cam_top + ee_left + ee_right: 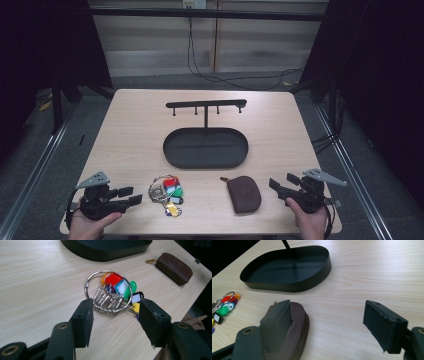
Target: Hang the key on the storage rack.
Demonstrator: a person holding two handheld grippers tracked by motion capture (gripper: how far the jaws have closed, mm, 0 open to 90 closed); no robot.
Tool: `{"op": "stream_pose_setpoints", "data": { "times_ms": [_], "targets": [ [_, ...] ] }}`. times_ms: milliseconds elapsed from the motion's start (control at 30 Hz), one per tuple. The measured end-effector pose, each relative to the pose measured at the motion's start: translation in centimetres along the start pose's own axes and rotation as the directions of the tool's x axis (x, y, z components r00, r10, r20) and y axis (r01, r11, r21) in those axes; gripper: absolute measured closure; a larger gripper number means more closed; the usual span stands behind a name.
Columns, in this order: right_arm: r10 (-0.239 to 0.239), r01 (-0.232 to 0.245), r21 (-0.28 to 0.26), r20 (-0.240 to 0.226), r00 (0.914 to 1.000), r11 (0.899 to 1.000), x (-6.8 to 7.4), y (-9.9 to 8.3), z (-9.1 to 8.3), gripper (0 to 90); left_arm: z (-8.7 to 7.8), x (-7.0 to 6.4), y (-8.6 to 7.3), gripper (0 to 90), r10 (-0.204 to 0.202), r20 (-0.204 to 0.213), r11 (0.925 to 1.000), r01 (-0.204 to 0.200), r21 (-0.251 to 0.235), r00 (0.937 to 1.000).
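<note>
Evidently nothing had been moved to its place at this moment. In the high view, the key ring (pixel 167 192) lay on the table (pixel 130 130) at lower centre-left of the frame and the brown key pouch (pixel 244 193) at lower centre-right, both below the black oval tray (pixel 205 148) with its hook rack (pixel 206 104), whose pegs hung bare. The left gripper (pixel 131 195) sat at lower left with jaws parted, pointing toward the keys, and the right gripper (pixel 281 184) at lower right, jaws likewise apart, aimed at the pouch; neither held anything. In the left gripper view, the key ring (pixel 110 292) with its coloured tags lay at centre frame just beyond the two wide-spread jaws, still flat on the wood, while the pouch (pixel 173 268) rested at upper right and the tray's wall (pixel 107 255) ran along the top. In the right gripper view, the jaws stood wide, the pouch (pixel 298 327) lay at lower left beside and partly behind one jaw, whether touching it I could not tell, and the tray (pixel 294 285) occupied the upper left, empty. By my judgement the whole job remained: grasping, lifting and putting the things away.
</note>
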State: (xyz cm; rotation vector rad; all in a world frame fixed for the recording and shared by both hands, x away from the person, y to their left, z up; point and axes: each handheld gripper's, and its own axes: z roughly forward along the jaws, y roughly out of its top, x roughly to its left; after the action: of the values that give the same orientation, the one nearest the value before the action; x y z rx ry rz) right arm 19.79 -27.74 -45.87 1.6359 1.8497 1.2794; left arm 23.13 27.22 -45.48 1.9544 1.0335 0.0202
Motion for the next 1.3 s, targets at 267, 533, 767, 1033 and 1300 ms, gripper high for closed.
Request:
{"op": "stream_pose_setpoints", "data": {
  "times_ms": [267, 533, 767, 1033, 1300],
  "targets": [
    [0.03, -0.03, 0.002, -0.011, 0.9995, 1.0, -0.6, -0.1, 0.0, 20.6, 0.5, 0.2, 0.3, 46.0, -0.043, 0.088, 0.9989, 0.042, 0.021, 0.9952],
    [0.041, -0.041, 0.006, -0.02, 0.999, 0.999, -0.6, -0.3, 0.0, 20.9, 0.8, -0.7, 1.3, 46.4, -0.023, 0.11, 0.9996, 0.02, 0.021, 0.9937],
    [0.038, -0.038, 0.006, -0.015, 0.9992, 0.999, -0.5, -0.3, -0.1, 21.1, 0.7, -1.2, 2.3, 52.9, 0.043, 0.079, 0.997, -0.048, 0.061, 0.996],
    [0.034, -0.034, 0.008, -0.02, 0.9992, 0.999, -0.5, -0.3, 0.0, 21.1, 1.2, -1.8, 3.6, 54.9, 0.036, 0.078, 0.9961, -0.042, 0.077, 0.9963],
    [0.018, -0.017, 0.024, -0.045, 0.9988, 1.0, -0.3, -0.4, 0.2, 21.0, 1.3, -2.1, 5.9, 56.6, 0.065, 0.15, 0.9899, -0.083, 0.115, 0.9865]
  ]
}}
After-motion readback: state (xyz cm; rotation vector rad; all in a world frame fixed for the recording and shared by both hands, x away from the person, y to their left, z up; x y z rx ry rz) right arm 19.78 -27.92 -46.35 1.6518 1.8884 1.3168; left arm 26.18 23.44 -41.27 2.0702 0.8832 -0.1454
